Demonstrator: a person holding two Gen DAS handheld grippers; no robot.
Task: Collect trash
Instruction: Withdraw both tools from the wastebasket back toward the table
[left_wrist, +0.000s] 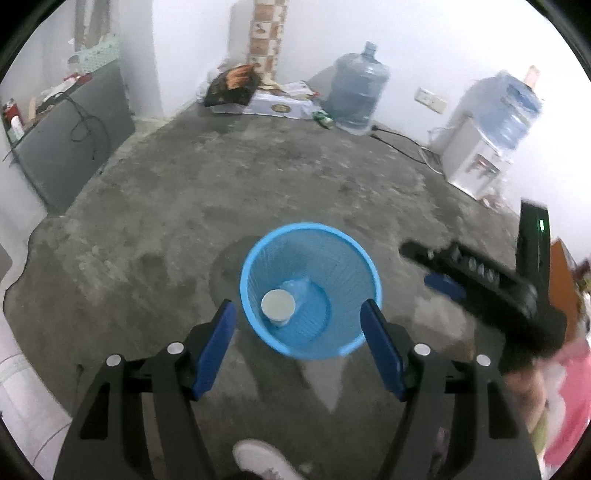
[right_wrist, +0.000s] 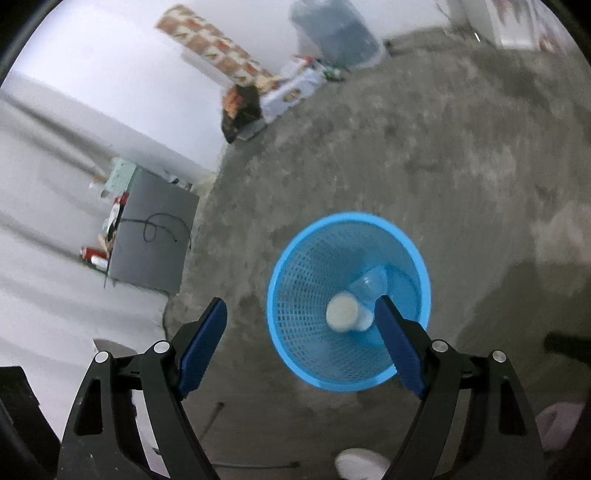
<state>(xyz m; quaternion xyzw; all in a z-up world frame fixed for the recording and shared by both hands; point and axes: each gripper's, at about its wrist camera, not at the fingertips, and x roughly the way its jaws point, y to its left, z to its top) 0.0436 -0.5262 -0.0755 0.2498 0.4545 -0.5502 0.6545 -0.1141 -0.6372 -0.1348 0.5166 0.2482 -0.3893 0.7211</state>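
Both grippers hang over the round sky-blue plastic mesh wastebasket (left_wrist: 311, 291) that stands upright on the bare grey concrete floor (left_wrist: 258, 192), and both are empty. The left gripper (left_wrist: 297, 345) has its blue-padded fingers (left_wrist: 216, 341) spread wide; in its own view the basket's near rim sits between the fingertips toward 12 o'clock, so the bin lies straight ahead and below. The right gripper (right_wrist: 301, 341) is spread just as wide, with nothing in its hold, yet the basket lies off toward 1 o'clock, behind its right-hand finger. Down in the bin a white paper cup (left_wrist: 278, 305) lies with its round mouth facing up, and a crumpled clear plastic bottle (left_wrist: 297, 290) rests touching it at about 1 o'clock, long axis slanting up the basket wall. No other loose trash shows near either gripper, so the next pick seems to lie elsewhere; debris near the large blue water jug (left_wrist: 356, 90) at the far wall is a likely candidate, about equally far from both.
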